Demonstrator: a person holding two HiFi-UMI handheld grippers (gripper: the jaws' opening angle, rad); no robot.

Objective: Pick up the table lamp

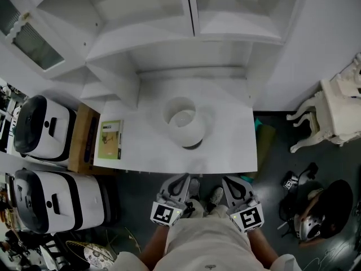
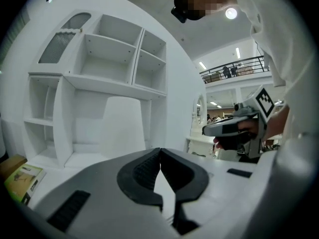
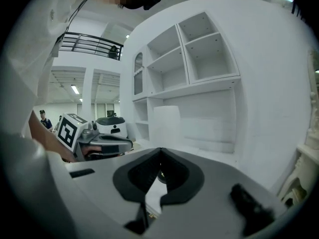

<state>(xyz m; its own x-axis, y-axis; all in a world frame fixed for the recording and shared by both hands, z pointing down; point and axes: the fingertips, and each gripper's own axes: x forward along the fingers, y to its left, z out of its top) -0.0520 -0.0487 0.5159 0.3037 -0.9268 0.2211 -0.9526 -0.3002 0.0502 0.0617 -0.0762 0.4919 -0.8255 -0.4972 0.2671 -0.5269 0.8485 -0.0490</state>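
The left gripper (image 1: 183, 177) and right gripper (image 1: 228, 180) are hovering clenched and empty short of the desk (image 1: 231, 151), likely needing to open before flanking the table lamp (image 1: 184, 121).

Left gripper (image 2: 160, 151) closed, empty; white table lamp (image 2: 124, 121) stands ahead.

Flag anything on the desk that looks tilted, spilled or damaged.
Nothing stands out. The table lamp stands upright near the middle of the white desk, and the green booklet lies flat at the desk's left end.
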